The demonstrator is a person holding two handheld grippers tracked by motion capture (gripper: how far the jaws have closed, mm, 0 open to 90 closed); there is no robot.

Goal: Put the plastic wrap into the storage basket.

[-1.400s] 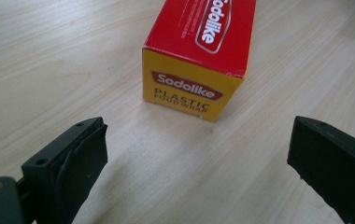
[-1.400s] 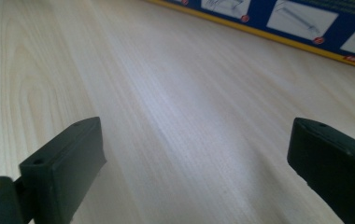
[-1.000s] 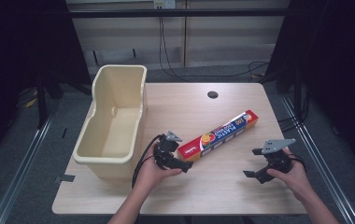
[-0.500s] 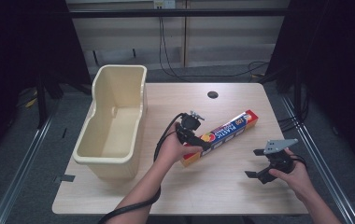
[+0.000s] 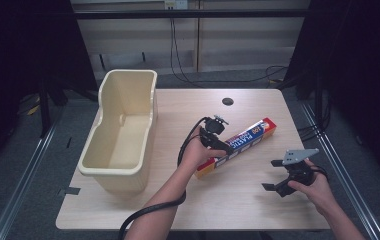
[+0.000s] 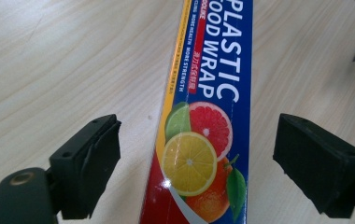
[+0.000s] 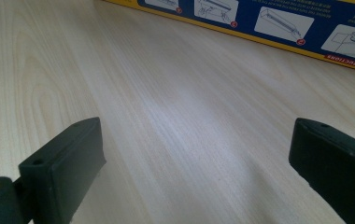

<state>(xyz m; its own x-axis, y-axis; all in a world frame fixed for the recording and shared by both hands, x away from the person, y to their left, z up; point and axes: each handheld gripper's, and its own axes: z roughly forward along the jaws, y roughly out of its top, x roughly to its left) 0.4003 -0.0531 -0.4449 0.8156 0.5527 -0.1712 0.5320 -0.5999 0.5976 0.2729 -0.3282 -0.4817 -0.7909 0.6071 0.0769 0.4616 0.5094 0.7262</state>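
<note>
Left tool straddling the food wrap box, not gripping yet

We've got the left tool (image 5: pixel 217 136) right over the food wrap box (image 5: pixel 238 146), which lies flat and slanted on the tabletop (image 5: pixel 178 200). From the left gripper view the box (image 6: pixel 203 140) runs up between the two jaws; they've just been closing in, but we see gaps on both sides, so it's open. Our right tool (image 5: pixel 284 175) sits open near the box's lower end, well clear of it. The cream bin (image 5: pixel 123 130) stands off to the left.
</note>
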